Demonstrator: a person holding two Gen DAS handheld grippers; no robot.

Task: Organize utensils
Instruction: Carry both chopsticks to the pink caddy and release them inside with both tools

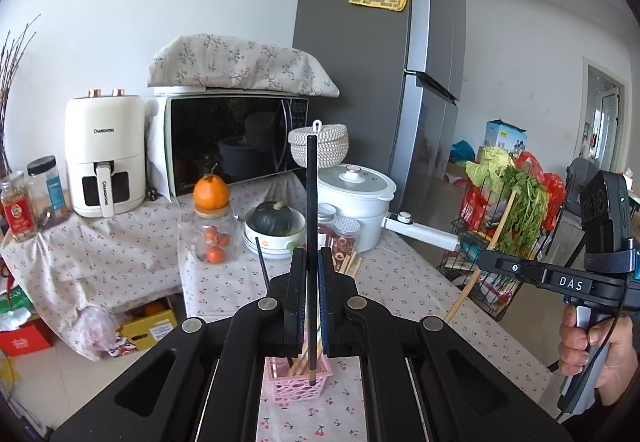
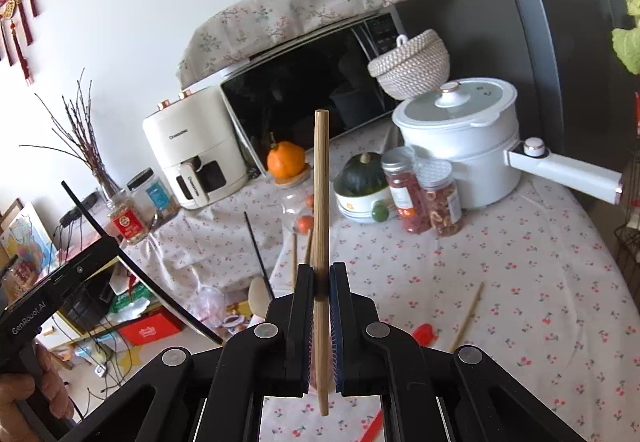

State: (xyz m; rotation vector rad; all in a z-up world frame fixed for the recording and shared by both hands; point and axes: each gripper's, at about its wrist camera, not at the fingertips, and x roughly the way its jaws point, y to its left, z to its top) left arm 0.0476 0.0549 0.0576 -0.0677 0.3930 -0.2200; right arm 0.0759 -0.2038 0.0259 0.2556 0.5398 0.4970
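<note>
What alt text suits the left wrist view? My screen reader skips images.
The left tool grips a black chopstick upright, its lower tip in a pink basket of wooden chopsticks on a cherry-print tablecloth. Behind stand a microwave and white pot.

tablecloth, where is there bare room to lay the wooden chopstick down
The tablecloth is open right of the loose wooden chopstick, in front of the white pot. It is crowded toward the back, around the jars and squash bowl, and near the pink basket.
</note>
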